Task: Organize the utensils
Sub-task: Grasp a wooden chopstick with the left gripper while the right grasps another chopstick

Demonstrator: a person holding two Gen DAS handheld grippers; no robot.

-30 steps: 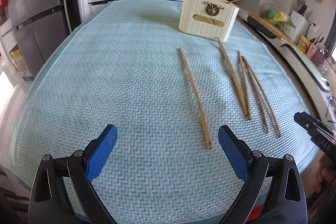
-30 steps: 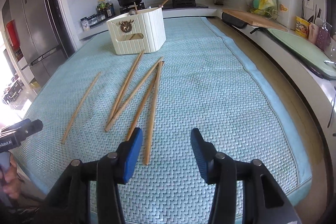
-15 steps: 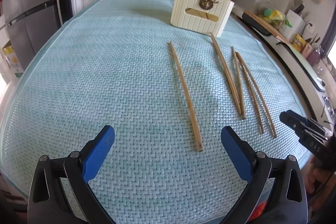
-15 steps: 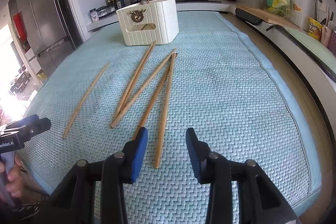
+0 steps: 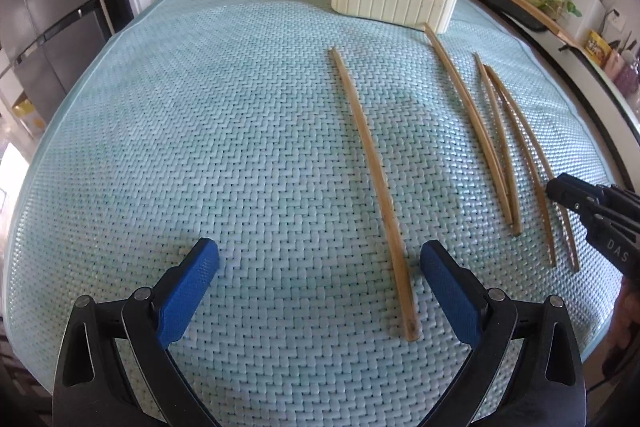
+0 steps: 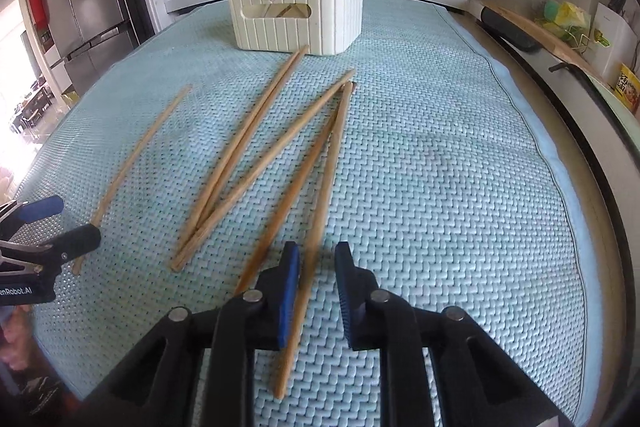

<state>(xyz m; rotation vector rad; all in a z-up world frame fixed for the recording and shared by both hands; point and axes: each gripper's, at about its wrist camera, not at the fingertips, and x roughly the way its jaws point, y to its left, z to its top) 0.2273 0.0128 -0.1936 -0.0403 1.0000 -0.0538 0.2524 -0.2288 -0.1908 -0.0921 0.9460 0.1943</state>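
Right wrist view: the rightmost chopstick (image 6: pixel 320 227) lies on the mat-covered worktop (image 6: pixel 460 187) between the right tool (image 6: pixel 316 259) pads, which have just been closing but do not yet pinch it. Its neighbour (image 6: pixel 280 215) lies just beside and could be caught or nudged. The left tool (image 5: pixel 320 259) stands spread around a lone chopstick (image 5: pixel 372 167). The cream holder (image 6: pixel 296 15) stands beyond, path clear.
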